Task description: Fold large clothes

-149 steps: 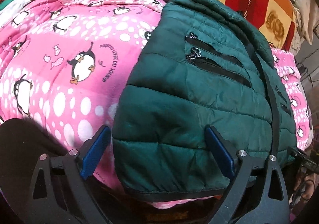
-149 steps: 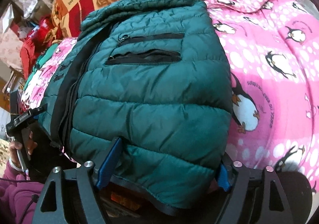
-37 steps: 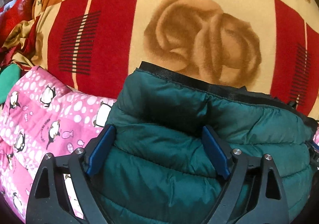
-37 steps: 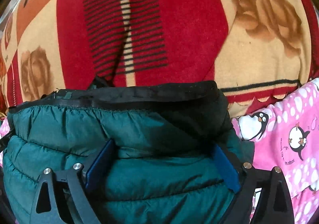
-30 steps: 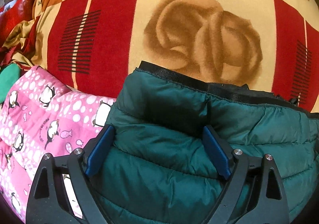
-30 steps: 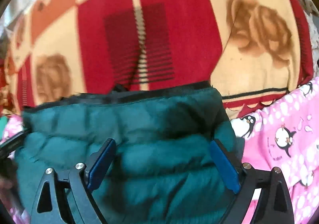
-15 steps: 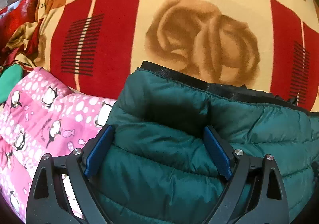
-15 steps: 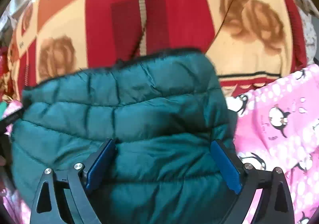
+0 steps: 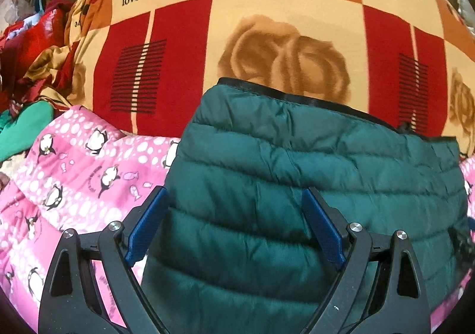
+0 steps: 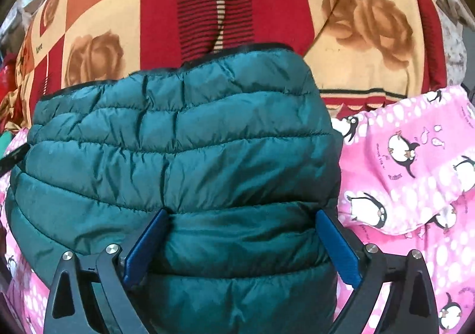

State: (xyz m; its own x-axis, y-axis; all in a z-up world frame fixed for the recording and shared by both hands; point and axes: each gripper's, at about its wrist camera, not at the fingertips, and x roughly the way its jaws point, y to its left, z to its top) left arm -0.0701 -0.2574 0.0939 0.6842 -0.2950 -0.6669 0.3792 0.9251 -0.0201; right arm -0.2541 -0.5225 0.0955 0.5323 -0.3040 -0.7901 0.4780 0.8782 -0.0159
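The rose blanket [image 9: 285,22], a big checkered cover in red, orange and cream with brown roses and the word "love", fills the far side of both views. In front of it lies the penguin blanket [image 9: 83,173], pink with white dots. On that pink cover, its far black-trimmed edge against the rose blanket, sits the green jacket [image 9: 297,185], a dark teal quilted puffer folded into a thick, rounded bundle; its stitched channels run crosswise and the shiny fabric is lightly creased.

Both tools point downward at the near part of the jacket. The left tool [image 9: 234,221] stands with its jaws spread wide over the bundle's left portion: the left blue pad is just beside the jacket's edge over the pink cover, the right pad over the quilting, neither visibly pinching. The right tool [image 10: 242,245] is likewise spread wide, its blue pads flanking the jacket's right portion; whether they press the fabric cannot be told.
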